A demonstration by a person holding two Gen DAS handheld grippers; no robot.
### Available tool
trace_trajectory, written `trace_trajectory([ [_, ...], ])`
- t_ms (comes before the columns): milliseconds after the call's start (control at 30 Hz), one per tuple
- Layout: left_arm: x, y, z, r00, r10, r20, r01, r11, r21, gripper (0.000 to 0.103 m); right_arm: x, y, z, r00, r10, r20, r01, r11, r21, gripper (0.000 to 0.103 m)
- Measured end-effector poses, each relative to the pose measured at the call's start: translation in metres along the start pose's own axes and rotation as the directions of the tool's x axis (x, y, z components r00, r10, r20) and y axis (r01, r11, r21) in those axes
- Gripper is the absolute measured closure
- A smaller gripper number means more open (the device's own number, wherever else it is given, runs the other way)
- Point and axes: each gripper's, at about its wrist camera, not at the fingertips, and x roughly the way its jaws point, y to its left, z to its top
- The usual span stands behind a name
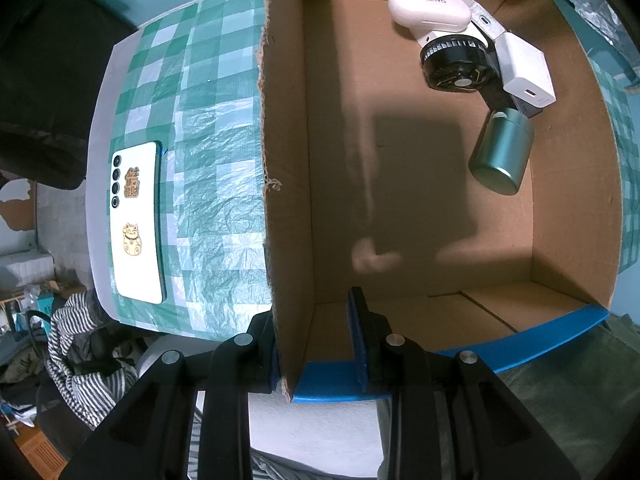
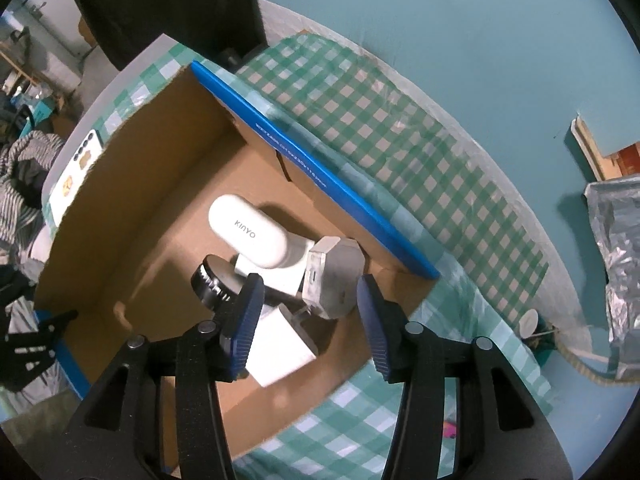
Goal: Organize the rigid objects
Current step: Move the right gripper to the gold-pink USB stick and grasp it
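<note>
A cardboard box [image 1: 284,160] with blue edges stands on the checked tablecloth. Inside it lie a white KINYO case [image 1: 428,6], a black round fan [image 1: 456,64], a white charger cube [image 1: 528,76] and a green metal cylinder [image 1: 502,152]. My left gripper [image 1: 316,340] straddles the box's side wall, one finger outside and one inside, with a gap to the inner finger. My right gripper [image 2: 308,320] is open and empty above the box, over the white charger cube [image 2: 280,348], the grey hexagonal block [image 2: 336,276], the KINYO case [image 2: 250,232] and the fan [image 2: 216,280].
A white phone [image 1: 138,224] with gold cat stickers lies on the tablecloth left of the box. Striped cloth and clutter lie beyond the table edge [image 1: 72,340]. A foil-wrapped object [image 2: 620,260] stands at the right near the teal wall.
</note>
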Motion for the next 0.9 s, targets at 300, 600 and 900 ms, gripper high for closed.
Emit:
trace_trajectory([
  [300,-0.001,0.000,0.000,1.000,0.001,0.000,-0.001,1.000,-0.001,0.076,-0.031,-0.011,-0.014,0.999,-0.008,0.040,0.009,1.000,-0.002,0.054],
  [600,-0.004,-0.001,0.001,1.000,0.008,0.001,-0.008,1.000,0.002,0.076,-0.051,-0.034,-0.037,0.998,-0.020,0.057,0.018,0.999,0.027,0.054],
  [900,-0.007,-0.004,0.002,1.000,0.018,0.000,-0.018,1.000,0.002,0.076,-0.038,-0.075,-0.072,0.999,-0.037,0.019,0.035,0.996,0.083,0.054],
])
